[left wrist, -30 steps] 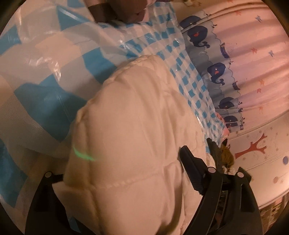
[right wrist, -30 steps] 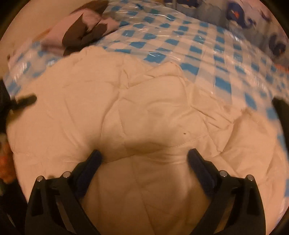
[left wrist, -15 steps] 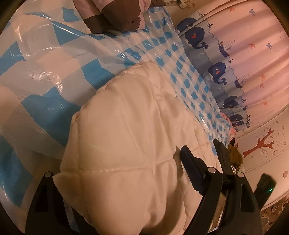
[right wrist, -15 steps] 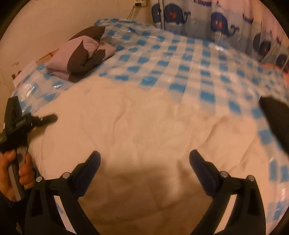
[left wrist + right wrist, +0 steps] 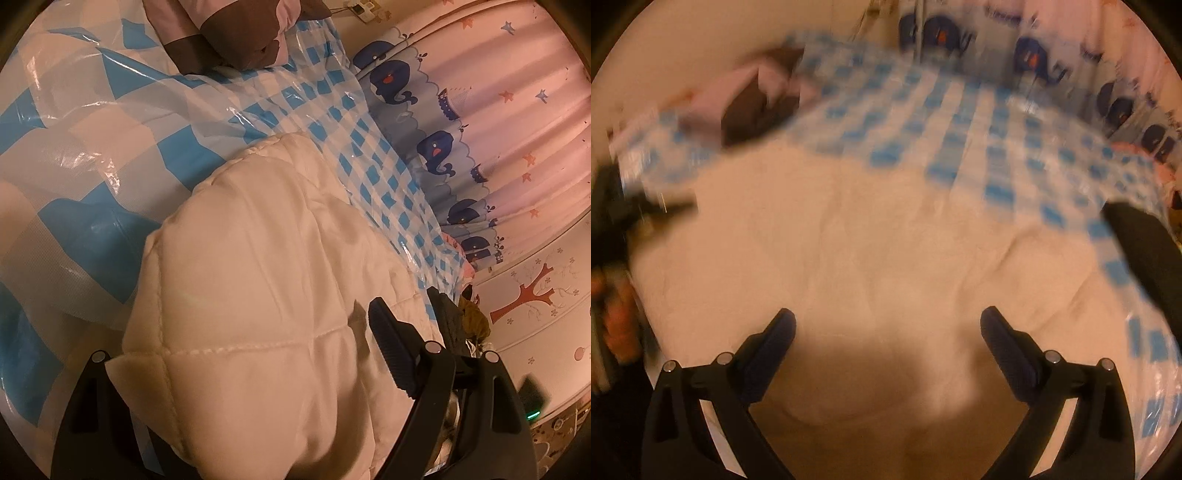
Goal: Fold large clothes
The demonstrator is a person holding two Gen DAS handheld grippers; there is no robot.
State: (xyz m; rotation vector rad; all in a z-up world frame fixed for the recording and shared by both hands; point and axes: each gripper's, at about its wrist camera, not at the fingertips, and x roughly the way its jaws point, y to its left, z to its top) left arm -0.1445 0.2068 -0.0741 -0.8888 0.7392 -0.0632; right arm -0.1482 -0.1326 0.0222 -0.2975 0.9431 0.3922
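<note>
Writing appears nowhere; whale-print curtain [image 5: 436, 147] hangs behind cream quilted garment [image 5: 258, 314].

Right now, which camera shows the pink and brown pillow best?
The left wrist view shows the pink and brown pillow best: it is sharp there, lying at the top on the blue checked cover, though the picture's edge cuts it off. The right wrist view shows the whole pillow, but smaller and blurred.

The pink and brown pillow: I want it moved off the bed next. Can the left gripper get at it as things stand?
Probably not yet: the left gripper has the quilted white garment bunched between its jaws, and the pillow lies beyond it.
</note>
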